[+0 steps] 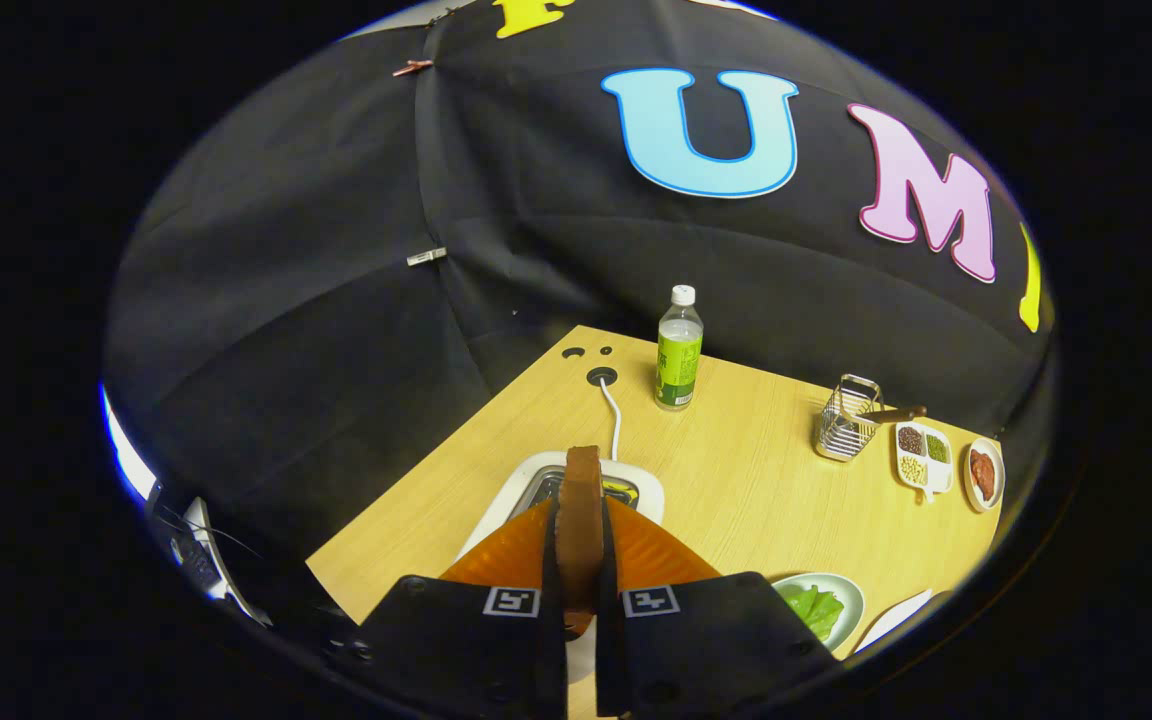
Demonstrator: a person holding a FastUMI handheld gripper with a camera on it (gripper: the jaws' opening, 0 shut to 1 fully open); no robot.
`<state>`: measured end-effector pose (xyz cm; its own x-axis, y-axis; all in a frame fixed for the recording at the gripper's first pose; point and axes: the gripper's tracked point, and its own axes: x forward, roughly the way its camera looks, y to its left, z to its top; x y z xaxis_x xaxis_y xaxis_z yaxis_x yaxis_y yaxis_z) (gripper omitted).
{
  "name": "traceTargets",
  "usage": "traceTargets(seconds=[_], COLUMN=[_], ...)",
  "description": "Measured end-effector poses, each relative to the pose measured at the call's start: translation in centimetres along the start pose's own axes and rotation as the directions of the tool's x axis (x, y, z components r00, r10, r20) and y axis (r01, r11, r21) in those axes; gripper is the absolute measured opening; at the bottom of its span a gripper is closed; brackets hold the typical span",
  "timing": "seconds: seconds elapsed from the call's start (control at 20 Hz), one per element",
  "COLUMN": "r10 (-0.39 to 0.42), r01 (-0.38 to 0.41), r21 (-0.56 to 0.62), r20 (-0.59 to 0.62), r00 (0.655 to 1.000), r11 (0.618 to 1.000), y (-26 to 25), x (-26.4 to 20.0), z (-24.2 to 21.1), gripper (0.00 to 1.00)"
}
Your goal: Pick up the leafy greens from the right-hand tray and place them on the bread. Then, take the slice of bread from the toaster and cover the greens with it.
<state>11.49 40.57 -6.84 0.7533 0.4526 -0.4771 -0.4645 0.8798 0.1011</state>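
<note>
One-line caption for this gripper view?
Gripper shut on bread slice above the toaster; greens lie on a plate beside.

Wooden table (736,480), toaster (626,485), bottle (679,350), wire rack (844,420), dishes (924,455)

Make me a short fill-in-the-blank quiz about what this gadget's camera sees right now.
1. The gripper is shut on a slice of ____.
2. Just beyond the slice stands the white ____, its cord running across the table.
3. The capped ____ stands farther back.
4. The leafy greens lie on a ____.

Missing words: bread; toaster; bottle; plate.
</note>
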Motion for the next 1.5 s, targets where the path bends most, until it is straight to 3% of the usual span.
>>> traceTargets(seconds=[0.15, 0.5, 0.9, 1.5], r10=[0.019, -0.013, -0.073, -0.018], r01=[-0.021, 0.000, 0.066, 0.058], r21=[0.098, 0.158, 0.290, 0.348], r20=[0.022, 0.079, 0.015, -0.119], r00=[1.000, 0.997, 0.997, 0.993], r11=[0.995, 0.987, 0.955, 0.936], y=[-1.0, -5.9, -13.5, -19.8], x=[-1.3, -5.0, -5.6, -3.9], z=[1.9, 3.5, -1.7, -11.9], gripper=[0.15, 0.15, 0.15, 0.15])
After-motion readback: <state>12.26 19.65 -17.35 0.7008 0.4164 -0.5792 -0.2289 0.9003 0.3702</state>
